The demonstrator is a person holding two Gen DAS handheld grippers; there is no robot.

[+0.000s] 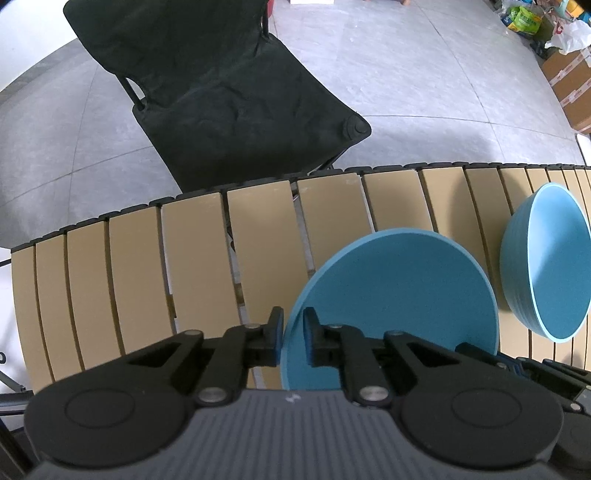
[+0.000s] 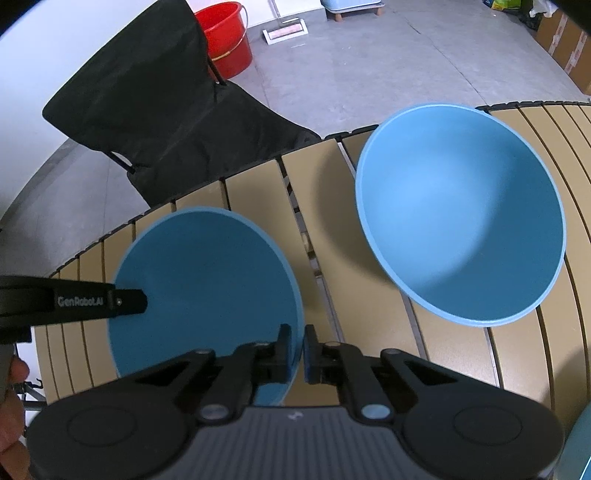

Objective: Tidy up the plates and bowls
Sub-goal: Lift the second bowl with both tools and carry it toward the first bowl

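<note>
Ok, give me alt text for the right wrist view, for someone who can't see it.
The right gripper is shut on the near right rim of a darker blue dish, and the left gripper reaches over its left rim. A lighter blue bowl sits to the right on the slatted table, with a black folding chair beyond.

The near part of the darker blue bowl (image 1: pixel 391 306) is hidden behind the left gripper (image 1: pixel 293 332) body in the left wrist view, and behind the right gripper (image 2: pixel 296 349) in the right wrist view. The light blue bowl (image 1: pixel 550 262) is cut by the right edge. The red bucket (image 2: pixel 227 37) is half hidden behind the black folding chair (image 2: pixel 166 122). Packages (image 1: pixel 522 18) on the floor are too blurred to identify.
</note>
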